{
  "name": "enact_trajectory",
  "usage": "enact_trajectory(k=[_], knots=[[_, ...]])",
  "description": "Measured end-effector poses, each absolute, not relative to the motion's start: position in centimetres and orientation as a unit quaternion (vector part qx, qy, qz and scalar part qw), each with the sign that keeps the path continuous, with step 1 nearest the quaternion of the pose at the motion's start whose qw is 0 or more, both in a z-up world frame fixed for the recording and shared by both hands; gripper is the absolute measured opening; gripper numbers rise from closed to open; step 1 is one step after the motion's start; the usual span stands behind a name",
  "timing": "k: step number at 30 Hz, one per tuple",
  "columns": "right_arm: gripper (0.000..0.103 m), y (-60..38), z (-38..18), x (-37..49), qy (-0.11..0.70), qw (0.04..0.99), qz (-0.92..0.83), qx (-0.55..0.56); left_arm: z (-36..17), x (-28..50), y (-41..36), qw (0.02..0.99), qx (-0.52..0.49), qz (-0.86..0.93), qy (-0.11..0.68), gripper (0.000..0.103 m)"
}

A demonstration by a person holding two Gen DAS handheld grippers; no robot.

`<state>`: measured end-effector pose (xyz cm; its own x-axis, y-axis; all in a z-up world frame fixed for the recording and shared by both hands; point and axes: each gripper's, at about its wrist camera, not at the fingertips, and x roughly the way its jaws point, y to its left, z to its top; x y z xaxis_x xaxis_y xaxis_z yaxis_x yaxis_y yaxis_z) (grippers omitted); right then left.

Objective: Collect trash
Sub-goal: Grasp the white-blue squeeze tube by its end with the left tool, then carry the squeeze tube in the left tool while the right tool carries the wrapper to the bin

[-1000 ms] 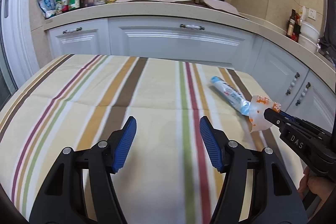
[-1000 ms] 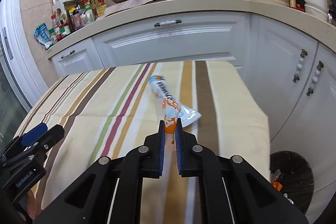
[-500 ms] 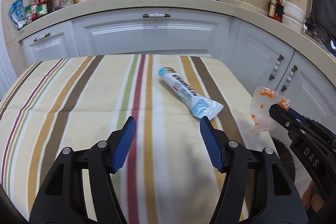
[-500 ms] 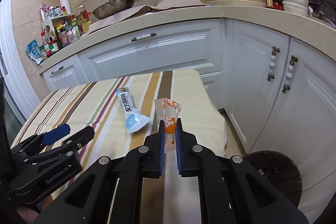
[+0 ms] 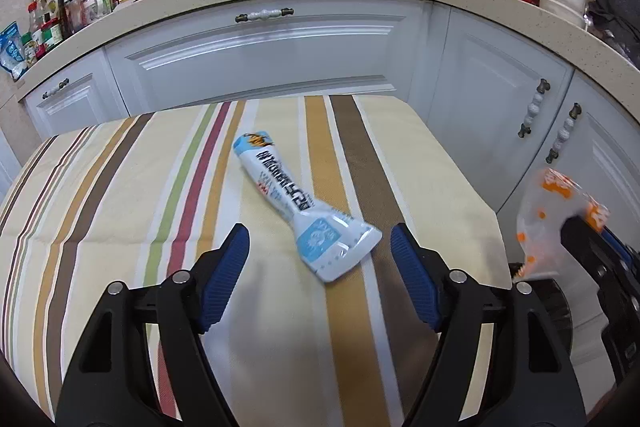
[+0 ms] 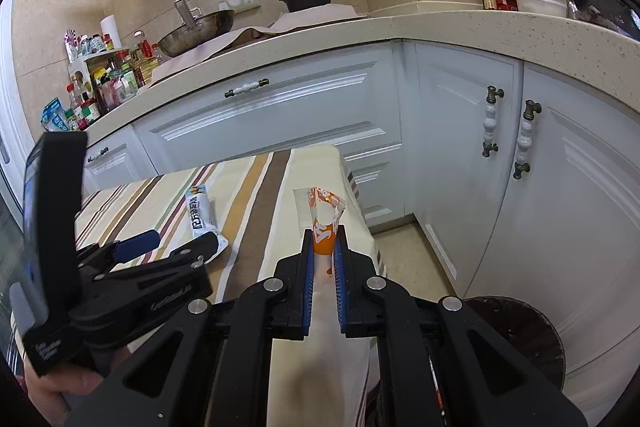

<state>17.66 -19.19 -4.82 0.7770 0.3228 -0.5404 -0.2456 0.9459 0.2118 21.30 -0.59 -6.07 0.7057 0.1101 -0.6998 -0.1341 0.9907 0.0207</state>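
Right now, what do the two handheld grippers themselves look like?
Both are matte black plastic frames with triangular cut-outs and silver pivot bolts. The left gripper has curved fingers lined with ribbed blue pads. The right gripper has the same blue pads. Small, blurred white lettering marks the left gripper's side. No cables or sleeves show.

The right gripper (image 6: 323,241) pinches an orange and clear wrapper (image 6: 325,215) past the striped table's (image 6: 256,195) edge, near a dark trash bin (image 6: 524,335), while the left gripper (image 6: 168,247) reaches toward a white and blue packet (image 6: 201,215).
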Motion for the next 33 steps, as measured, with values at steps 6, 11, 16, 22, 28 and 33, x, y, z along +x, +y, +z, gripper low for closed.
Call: enact_trajectory(k=[6,11,16,22,28,33], knots=[[0.010,-19.8,-4.9,17.7,0.294,0.941,0.152,0.070,-7.4,23.6,-1.4,0.915,0.014,0.080,0.396,0.081],[0.010,-19.8,-4.9,17.8,0.294,0.941,0.153,0.071,-7.5,23.1,0.3,0.914,-0.020,0.082,0.396,0.047],[0.010,-19.6,-4.9,17.6,0.296,0.940,0.156,0.069,-7.6,22.3,1.4,0.915,-0.037,0.070,0.396,0.014],[0.010,-19.2,-4.9,17.2,0.297,0.940,0.157,0.065,-7.6,21.3,2.5,0.915,-0.049,0.055,0.398,0.005],[0.010,-18.7,-4.7,16.6,0.299,0.939,0.157,0.061,-7.4,19.8,3.4,0.916,-0.049,0.051,0.395,0.005],[0.010,-18.4,-4.4,15.9,0.299,0.940,0.158,0.056,-6.6,18.0,3.8,0.920,-0.041,0.046,0.387,0.004]])
